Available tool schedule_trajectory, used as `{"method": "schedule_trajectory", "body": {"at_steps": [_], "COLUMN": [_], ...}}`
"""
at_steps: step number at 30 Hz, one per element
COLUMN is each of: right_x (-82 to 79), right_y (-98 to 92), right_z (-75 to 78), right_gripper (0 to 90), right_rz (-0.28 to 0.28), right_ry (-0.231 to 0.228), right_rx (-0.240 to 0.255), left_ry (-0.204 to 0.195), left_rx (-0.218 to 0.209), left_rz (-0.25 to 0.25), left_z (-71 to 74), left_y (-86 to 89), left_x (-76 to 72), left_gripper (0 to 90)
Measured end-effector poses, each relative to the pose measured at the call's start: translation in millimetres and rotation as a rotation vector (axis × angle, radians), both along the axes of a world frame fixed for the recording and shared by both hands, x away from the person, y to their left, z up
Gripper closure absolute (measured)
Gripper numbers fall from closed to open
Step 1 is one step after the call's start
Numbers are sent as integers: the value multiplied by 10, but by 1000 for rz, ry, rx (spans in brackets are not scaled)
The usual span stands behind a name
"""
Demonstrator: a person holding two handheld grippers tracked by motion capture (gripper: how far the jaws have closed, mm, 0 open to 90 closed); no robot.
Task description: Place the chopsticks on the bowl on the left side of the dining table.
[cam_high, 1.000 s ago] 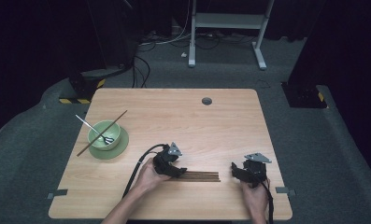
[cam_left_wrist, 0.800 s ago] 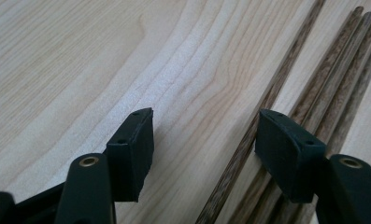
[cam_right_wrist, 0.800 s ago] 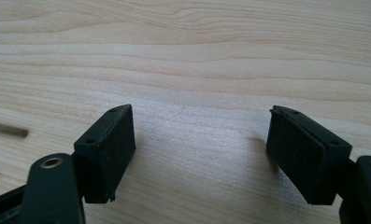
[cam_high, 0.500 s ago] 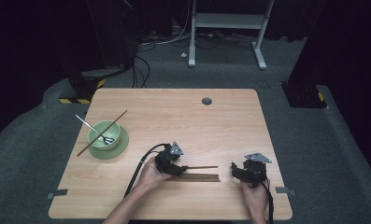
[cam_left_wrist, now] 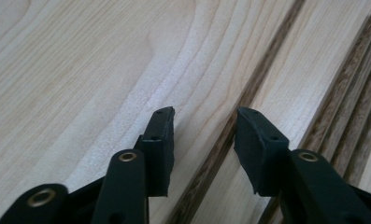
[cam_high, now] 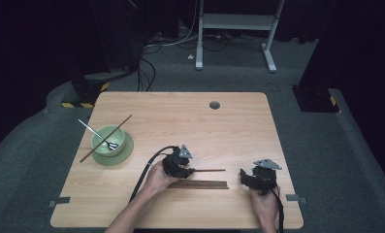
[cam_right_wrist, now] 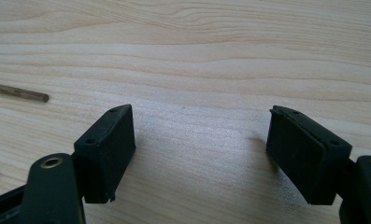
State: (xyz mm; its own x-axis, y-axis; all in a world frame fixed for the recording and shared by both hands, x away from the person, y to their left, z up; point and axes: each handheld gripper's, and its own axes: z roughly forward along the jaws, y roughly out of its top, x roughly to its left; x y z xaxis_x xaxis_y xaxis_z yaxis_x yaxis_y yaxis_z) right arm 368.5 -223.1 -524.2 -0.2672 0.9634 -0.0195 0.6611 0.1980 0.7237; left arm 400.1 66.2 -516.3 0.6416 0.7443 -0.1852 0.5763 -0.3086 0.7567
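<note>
Several chopsticks [cam_high: 200,184] lie beside left tongs [cam_high: 192,170] (bowl [cam_high: 108,141] well apart).

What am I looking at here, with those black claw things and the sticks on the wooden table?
There is no robot: a person sits at a table and holds a two-jaw gripper in each hand. One picture looks down from above; the other two come from small cameras riding on the grippers and looking along their black jaws.

On the table lie several brown chopsticks near the hands. Farther left is a green bowl on a saucer, with a metal spoon and another chopstick resting across it.

The left gripper has a single chopstick between its jaws, which have just been closing, but the pads do not yet press on it. The right gripper stands open over bare wood, holding nothing.
</note>
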Motion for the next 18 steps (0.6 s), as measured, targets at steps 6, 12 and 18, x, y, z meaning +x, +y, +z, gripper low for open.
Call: {"method": "schedule_trajectory", "body": {"at_steps": [6,12,18], "right_x": [0,0,1], "right_y": [0,0,-1], "right_z": [0,0,0], "right_gripper": [232,232,232], "right_rz": [0,0,1], "right_ry": [0,0,-1], "right_rx": [0,0,-1], "left_ry": [15,23,21], "left_rx": [-2,-14,-11], "left_rz": [-8,-20,-26], "left_z": [7,9,10], "left_y": [5,13,27], "left_x": [36,42,70], "left_gripper": [636,706,763]}}
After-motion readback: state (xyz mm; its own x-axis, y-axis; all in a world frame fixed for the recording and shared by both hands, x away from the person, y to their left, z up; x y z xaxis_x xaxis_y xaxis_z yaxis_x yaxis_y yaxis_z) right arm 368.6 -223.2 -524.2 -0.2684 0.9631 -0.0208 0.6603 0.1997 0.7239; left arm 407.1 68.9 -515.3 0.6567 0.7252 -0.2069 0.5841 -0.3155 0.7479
